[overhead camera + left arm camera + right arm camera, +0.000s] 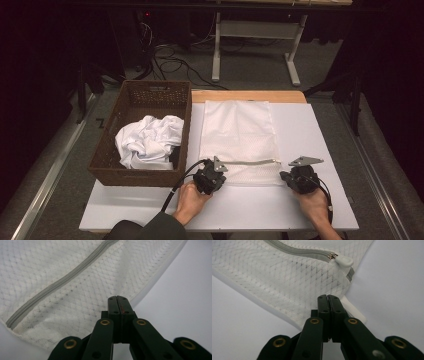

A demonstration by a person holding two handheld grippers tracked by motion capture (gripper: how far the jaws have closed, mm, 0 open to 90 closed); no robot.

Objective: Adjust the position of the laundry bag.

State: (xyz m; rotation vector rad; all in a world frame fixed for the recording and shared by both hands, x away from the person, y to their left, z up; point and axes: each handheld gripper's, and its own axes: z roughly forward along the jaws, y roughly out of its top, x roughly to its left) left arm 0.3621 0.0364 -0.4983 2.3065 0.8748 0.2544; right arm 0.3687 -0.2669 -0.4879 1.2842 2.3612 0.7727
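Two grippers, left (210, 179) and right (299, 179), clamped on near corners of mesh bag (235, 131): light, limp; best taken by its hem.

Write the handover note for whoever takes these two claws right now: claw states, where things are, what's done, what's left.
Left claw: jaws closed on the near edge of the mesh laundry bag, at its left corner.
Right claw: jaws closed on the same edge at the right corner, just below the zipper pull.
The bag lies flat on the white table, its grey zipper closed along the near end.
The white garment sits crumpled in the brown wicker basket, to the left of the bag.
Done: both corners gripped.
Left, most likely: open the zipper, put the garment into the bag, close it.
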